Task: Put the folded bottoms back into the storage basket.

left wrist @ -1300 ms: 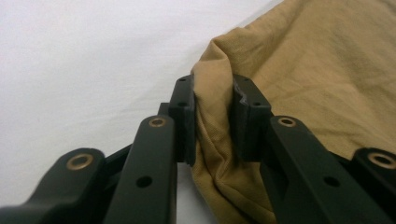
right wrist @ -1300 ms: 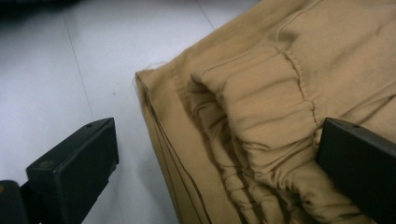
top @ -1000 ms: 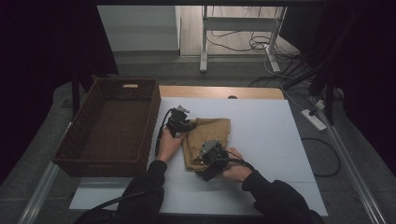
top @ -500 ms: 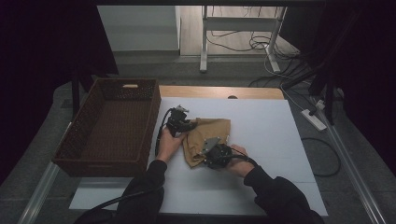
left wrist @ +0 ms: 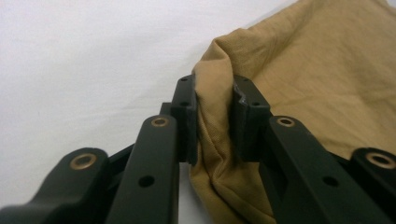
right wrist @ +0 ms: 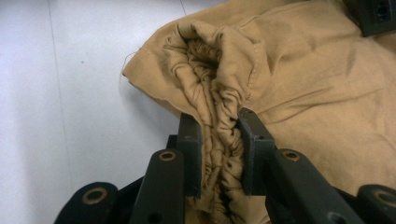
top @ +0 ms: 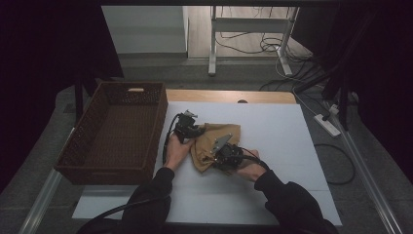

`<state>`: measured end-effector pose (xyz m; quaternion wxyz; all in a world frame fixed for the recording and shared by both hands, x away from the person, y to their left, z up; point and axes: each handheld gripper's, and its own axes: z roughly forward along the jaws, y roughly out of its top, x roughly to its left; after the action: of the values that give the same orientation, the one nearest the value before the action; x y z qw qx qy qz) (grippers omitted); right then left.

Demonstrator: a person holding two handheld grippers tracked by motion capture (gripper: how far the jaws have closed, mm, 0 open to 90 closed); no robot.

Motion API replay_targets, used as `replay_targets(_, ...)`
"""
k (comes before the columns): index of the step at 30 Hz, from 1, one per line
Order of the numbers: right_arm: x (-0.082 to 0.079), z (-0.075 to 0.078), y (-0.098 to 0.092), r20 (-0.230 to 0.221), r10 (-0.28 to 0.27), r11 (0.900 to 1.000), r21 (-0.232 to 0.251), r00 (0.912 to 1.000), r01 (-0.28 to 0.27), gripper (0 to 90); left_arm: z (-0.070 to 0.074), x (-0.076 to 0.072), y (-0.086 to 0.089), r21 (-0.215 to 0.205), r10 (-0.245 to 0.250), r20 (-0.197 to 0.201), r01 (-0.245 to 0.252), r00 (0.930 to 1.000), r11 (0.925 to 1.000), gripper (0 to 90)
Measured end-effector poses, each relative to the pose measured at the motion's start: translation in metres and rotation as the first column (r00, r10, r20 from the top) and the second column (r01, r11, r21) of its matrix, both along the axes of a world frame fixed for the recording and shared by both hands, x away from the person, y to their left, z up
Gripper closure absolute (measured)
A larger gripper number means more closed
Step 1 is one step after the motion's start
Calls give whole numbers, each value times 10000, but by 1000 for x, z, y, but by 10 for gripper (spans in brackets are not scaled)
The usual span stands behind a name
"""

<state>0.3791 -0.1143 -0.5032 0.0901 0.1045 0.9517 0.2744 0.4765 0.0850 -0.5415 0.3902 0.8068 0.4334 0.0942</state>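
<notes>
On the white table, high view: the tan cloth [top: 214, 142] lay bunched just right of the wicker basket [top: 117, 127], on the white mat [top: 282, 146], well inside its edges.
Left gripper, high view: the left gripper [top: 187, 127] sat at the cloth's left edge, with the person's left hand [top: 176, 152] behind it, much where it had been a second earlier.
Right gripper, high view: the right gripper [top: 225, 152] rested on the cloth's near edge; a second earlier it had lain a touch lower and nearer the person.
Left gripper view: its jaws pinched a narrow upright fold of the cloth [left wrist: 299, 70], pads pressed on the fabric from both sides.
Right gripper view: its jaws had just been closing and now clamped a gathered, wrinkled ridge of the cloth [right wrist: 303, 70], fabric squeezed tight between the pads.
What changed: the right gripper went from wide open to biting the fabric, while the left grip was unchanged.
Meaning for the work: both edges looked secured, so the cloth seemed ready to be lifted or folded.
Basket: it stood beside the cloth with nothing visible inside.
</notes>
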Motion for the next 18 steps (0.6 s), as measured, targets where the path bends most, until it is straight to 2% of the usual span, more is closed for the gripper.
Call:
replay_targets(4,2,5,-1,-273,-61,10000,75,9996,63,745,3,-2,0,-66,-26,95,27,10000,10000,758)
replay_targets(5,3,5,-2,-374,-71,9997,224,9993,80,745,5,-2,0,-106,-49,146,50,9999,9999,761)
replay_targets(6,3,7,-2,-412,-81,9997,236,9991,91,746,7,-2,1,-142,-109,151,111,9998,9998,787)
replay_targets(9,3,12,-3,-539,-90,9992,388,9985,111,746,18,-3,-1,-233,-145,302,152,9994,9996,789)
replay_targets(18,1,30,-7,-744,-101,9956,926,9972,170,747,41,-7,-6,270,-355,627,339,9974,9991,795)
